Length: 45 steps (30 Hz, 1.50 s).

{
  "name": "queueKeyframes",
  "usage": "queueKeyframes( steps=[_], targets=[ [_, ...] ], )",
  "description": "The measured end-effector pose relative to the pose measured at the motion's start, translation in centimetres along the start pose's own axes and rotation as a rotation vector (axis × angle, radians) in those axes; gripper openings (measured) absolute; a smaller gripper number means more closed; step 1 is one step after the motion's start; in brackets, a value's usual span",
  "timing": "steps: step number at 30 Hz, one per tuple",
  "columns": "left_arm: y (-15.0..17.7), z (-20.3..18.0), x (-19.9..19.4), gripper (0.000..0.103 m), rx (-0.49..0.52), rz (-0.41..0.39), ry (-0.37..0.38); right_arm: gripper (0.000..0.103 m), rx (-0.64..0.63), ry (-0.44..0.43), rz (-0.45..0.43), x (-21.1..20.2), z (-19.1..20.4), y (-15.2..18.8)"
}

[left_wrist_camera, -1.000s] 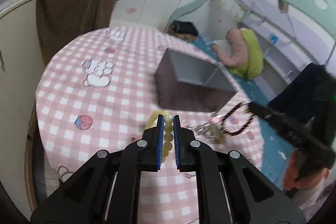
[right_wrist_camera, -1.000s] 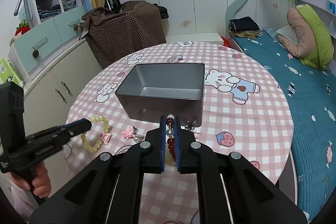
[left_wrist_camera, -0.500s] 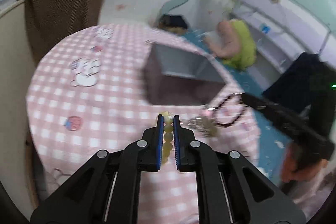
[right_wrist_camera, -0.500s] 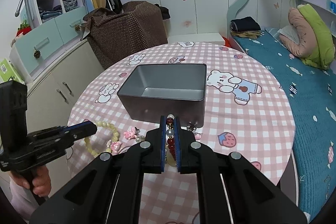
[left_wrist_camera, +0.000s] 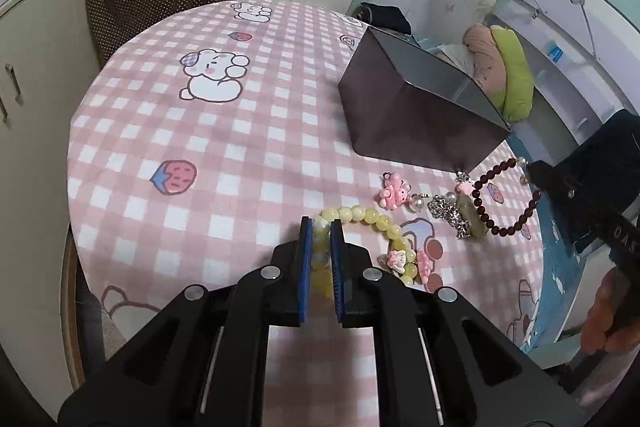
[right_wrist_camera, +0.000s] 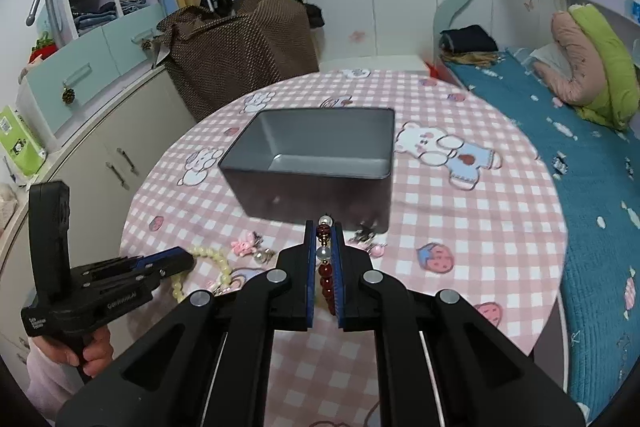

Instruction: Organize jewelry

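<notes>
Two claws each pinch a bracelet at the near edge of the round bench (right_wrist_camera: 500,227). The left claw (left_wrist_camera: 319,227) is closed on the yellow bracelet (left_wrist_camera: 376,217), whose beads sit between its blue pads while the rest of the loop lies on the cloth, curling off to that claw's right toward two small pink charms. The right claw (right_wrist_camera: 323,231) is closed on the red bracelet (right_wrist_camera: 326,273), a string of dark red beads with a white pearl showing between the pads; in the left view its loop hangs from the claw tip just off the box's near corner.

The step in hand looks like carrying both bracelets into the grey box (right_wrist_camera: 310,163), which stands open and empty near the middle of the bench, just beyond both claws. To do it well, each claw should lift straight up until its whole loop clears the cloth, so the trailing beads do not drag the pink charm (left_wrist_camera: 394,191) or the silver chain (left_wrist_camera: 448,213) lying between the two bracelets. Then carry over the near wall, high enough that the hanging loop does not snag the rim, and let go only once the beads are inside. The red bracelet is nearer the box and has the shorter path; the yellow one lies further toward the bench's near left edge.
</notes>
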<state>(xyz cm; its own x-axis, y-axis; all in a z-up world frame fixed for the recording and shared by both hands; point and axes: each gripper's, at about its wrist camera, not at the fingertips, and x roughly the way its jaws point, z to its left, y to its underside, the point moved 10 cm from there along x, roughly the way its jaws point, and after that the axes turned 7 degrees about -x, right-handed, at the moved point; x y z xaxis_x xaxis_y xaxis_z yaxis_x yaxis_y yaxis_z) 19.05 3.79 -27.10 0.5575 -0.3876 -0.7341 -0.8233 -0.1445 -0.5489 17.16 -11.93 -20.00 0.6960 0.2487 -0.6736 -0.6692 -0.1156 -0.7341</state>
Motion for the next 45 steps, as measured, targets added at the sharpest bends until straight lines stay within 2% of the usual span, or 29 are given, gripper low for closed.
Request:
queueKeyframes(
  steps=[4, 6, 8, 12, 14, 18, 20, 23, 27, 30, 34, 36, 43, 45],
  targets=[
    [-0.2, -0.7, -0.6, 0.01, 0.018, -0.025, -0.003, 0.007, 0.004, -0.006, 0.004, 0.1, 0.1, 0.1],
    [-1.0, -2.0, -2.1, 0.01, 0.038, -0.062, 0.038, 0.007, -0.007, -0.025, 0.004, 0.1, 0.5, 0.1],
    [-1.6, -2.9, -3.1, 0.009, 0.06, -0.089, 0.057, 0.008, -0.037, -0.041, 0.026, 0.5, 1.1, 0.4],
    [-2.0, -3.6, -2.6, 0.01, 0.073, -0.09, 0.064, 0.011, -0.034, -0.065, 0.102, 2.6, 1.9, 2.1],
    [-1.7, -3.5, -2.2, 0.01, 0.075, -0.085, 0.055, 0.017, -0.048, -0.08, 0.118, 2.9, 2.5, 2.6],
    [-1.5, -3.0, -1.6, 0.01, 0.06, -0.07, 0.048, 0.023, -0.11, -0.179, 0.089, 2.2, 5.1, 2.4],
    [-1.5, -2.7, -1.3, 0.009, 0.054, -0.067, 0.045, 0.023, -0.159, -0.217, 0.105, 2.5, 6.7, 2.9],
    [-1.5, -2.7, -1.4, 0.01, 0.052, -0.071, 0.049, 0.023, -0.163, -0.248, 0.149, 3.6, 7.7, 3.6],
    [-1.4, -2.7, -1.4, 0.01, 0.055, -0.068, 0.054, 0.023, -0.162, -0.241, 0.204, 5.3, 7.9, 4.8],
    [-1.2, -2.5, -1.3, 0.01, 0.053, -0.066, 0.053, 0.013, -0.171, -0.221, 0.192, 5.7, 7.9, 4.8],
    [-1.0, -2.4, -1.2, 0.01, 0.046, -0.061, 0.055, 0.011, -0.153, -0.217, 0.187, 6.0, 7.6, 4.7],
    [-1.0, -2.2, -1.1, 0.01, 0.038, -0.06, 0.053, 0.0, -0.143, -0.214, 0.175, 5.8, 7.4, 4.3],
    [-1.1, -1.9, -1.3, 0.009, 0.029, -0.066, 0.049, 0.0, -0.134, -0.181, 0.122, 4.2, 6.3, 2.7],
    [-1.1, -1.9, -1.3, 0.009, 0.031, -0.064, 0.053, 0.006, -0.167, -0.174, 0.13, 4.4, 6.5, 2.8]
  ],
)
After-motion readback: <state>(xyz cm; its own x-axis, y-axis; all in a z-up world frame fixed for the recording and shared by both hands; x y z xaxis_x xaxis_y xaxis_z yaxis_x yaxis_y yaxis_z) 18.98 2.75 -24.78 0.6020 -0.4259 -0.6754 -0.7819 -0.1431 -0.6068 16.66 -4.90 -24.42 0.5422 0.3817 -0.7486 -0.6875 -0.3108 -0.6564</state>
